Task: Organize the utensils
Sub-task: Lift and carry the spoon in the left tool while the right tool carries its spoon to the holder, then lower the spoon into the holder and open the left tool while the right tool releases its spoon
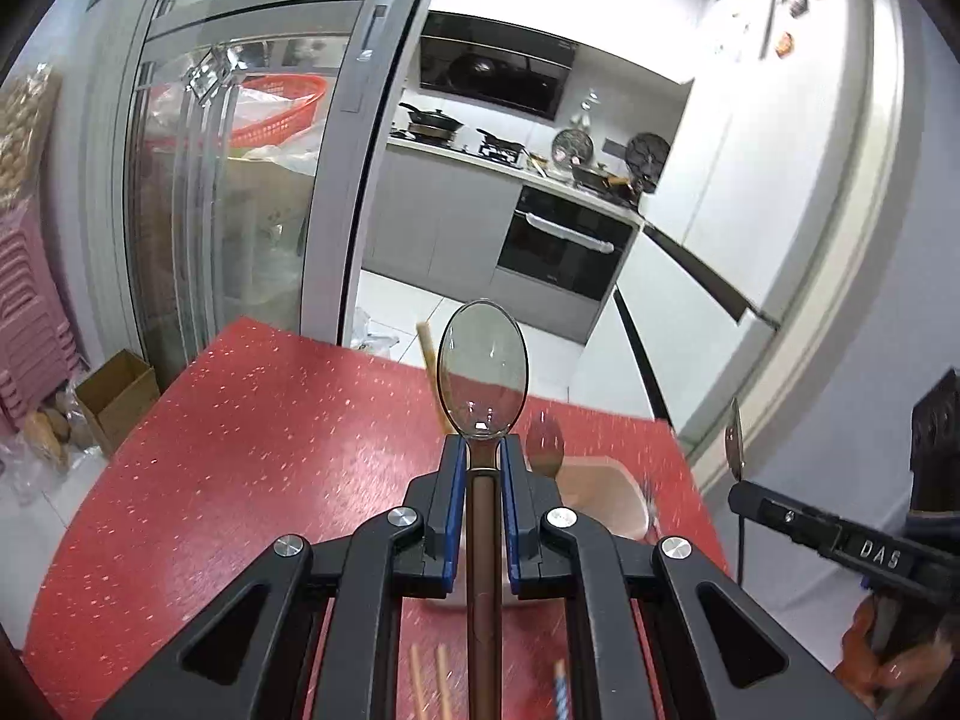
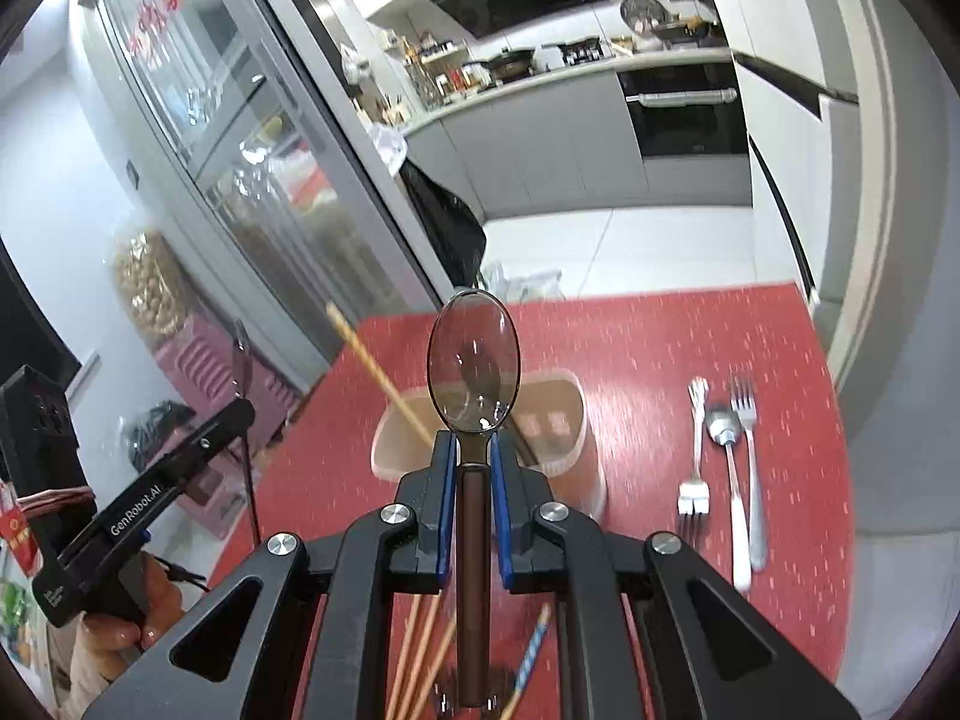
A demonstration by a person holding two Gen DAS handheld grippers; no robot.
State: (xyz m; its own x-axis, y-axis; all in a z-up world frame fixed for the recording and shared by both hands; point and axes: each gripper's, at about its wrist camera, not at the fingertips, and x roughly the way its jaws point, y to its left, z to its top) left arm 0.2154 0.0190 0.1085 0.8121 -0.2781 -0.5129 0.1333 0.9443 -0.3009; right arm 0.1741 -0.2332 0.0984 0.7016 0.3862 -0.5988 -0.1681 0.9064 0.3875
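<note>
My left gripper (image 1: 482, 447) is shut on a brown-handled metal spoon (image 1: 482, 372), bowl pointing up and forward, held above the red table (image 1: 240, 450). My right gripper (image 2: 470, 441) is shut on a matching brown-handled spoon (image 2: 473, 354) above a beige utensil holder (image 2: 561, 444), which holds a wooden chopstick (image 2: 372, 360). The holder also shows in the left wrist view (image 1: 606, 492). The right gripper appears at the right edge of the left wrist view (image 1: 780, 516), and the left gripper at the left of the right wrist view (image 2: 198, 444).
Two forks (image 2: 696, 444) (image 2: 747, 456) and a white-handled spoon (image 2: 729, 480) lie on the table right of the holder. Loose chopsticks (image 2: 420, 660) lie under the right gripper. A glass sliding door (image 1: 252, 180) and the kitchen stand beyond the table's far edge.
</note>
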